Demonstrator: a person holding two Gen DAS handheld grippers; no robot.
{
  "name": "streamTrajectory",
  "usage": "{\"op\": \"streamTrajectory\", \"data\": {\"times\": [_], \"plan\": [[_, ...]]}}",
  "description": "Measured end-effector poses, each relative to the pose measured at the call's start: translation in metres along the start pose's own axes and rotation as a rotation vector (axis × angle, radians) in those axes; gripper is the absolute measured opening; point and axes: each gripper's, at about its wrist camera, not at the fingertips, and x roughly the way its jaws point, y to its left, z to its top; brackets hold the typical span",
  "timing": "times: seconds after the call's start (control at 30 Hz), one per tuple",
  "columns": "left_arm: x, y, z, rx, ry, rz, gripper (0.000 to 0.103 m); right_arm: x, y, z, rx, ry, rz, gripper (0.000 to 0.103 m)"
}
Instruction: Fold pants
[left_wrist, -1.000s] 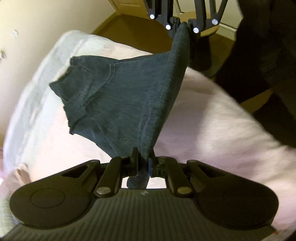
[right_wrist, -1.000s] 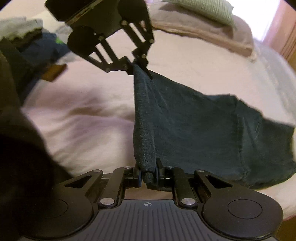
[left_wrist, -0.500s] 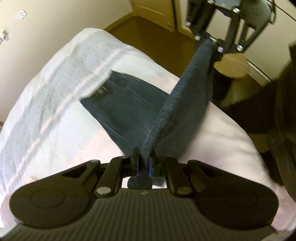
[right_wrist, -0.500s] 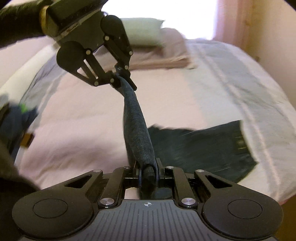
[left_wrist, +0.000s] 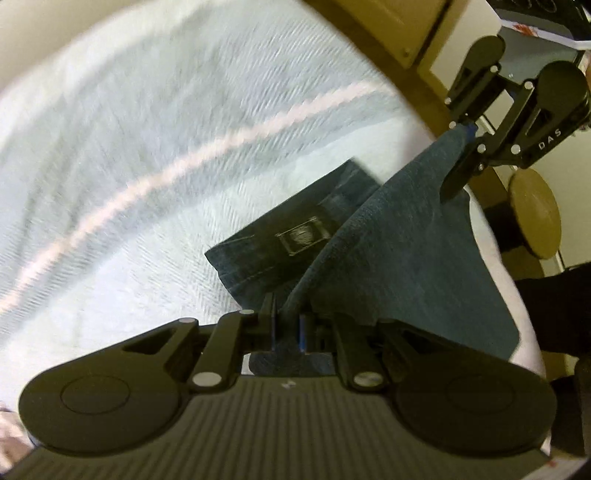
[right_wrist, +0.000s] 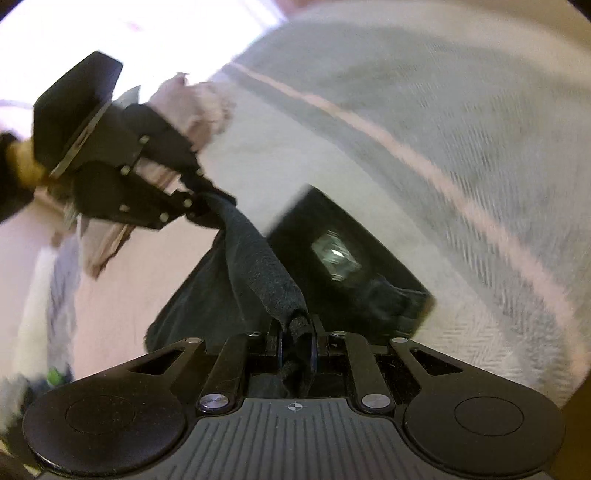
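The dark blue pants (left_wrist: 406, 251) lie on the bed with one end lifted and stretched taut between both grippers. My left gripper (left_wrist: 286, 317) is shut on one corner of that raised edge, close over the waistband and its label patch (left_wrist: 303, 236). My right gripper (right_wrist: 295, 328) is shut on the other corner, where the cloth is bunched into a roll (right_wrist: 266, 273). Each gripper shows in the other's view: the right gripper (left_wrist: 467, 129) at the upper right, the left gripper (right_wrist: 199, 206) at the left. The raised cloth hides part of the pants beneath it.
A pale herringbone bed cover (left_wrist: 184, 166) with a pink stripe fills most of both views. A round wooden stool (left_wrist: 535, 218) stands beyond the bed's edge. A crumpled pinkish blanket (right_wrist: 199, 107) lies behind the left gripper. A dark sleeve (left_wrist: 554, 306) is at the right.
Both grippers have swept the held edge fast across the bed, from the pink sheet onto the striped cover, bringing it over the waistband end. Both have rolled, and the grip is unchanged.
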Motion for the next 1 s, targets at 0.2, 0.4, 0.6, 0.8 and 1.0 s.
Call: {"op": "streamTrajectory", "data": {"times": [0.2, 0.4, 0.6, 0.8, 1.0], "plan": [[0.046, 0.035, 0.007, -0.112, 0.035, -0.084, 0.014, 0.027, -0.068, 0.007, 0.191, 0.048, 0.062, 0.01], [0.036, 0.068, -0.006, -0.337, -0.068, -0.026, 0.028, 0.025, -0.104, -0.007, 0.375, -0.008, 0.012, 0.025], [-0.003, 0.07, -0.04, -0.481, -0.158, 0.071, 0.023, -0.011, -0.081, -0.016, 0.334, -0.152, -0.193, 0.037], [0.005, 0.031, -0.055, -0.455, -0.148, -0.057, 0.023, -0.008, -0.035, -0.02, 0.156, -0.192, -0.086, 0.036], [0.055, 0.048, -0.045, -0.509, -0.147, -0.004, 0.029, 0.037, -0.067, -0.009, 0.167, -0.132, -0.062, 0.034]]}}
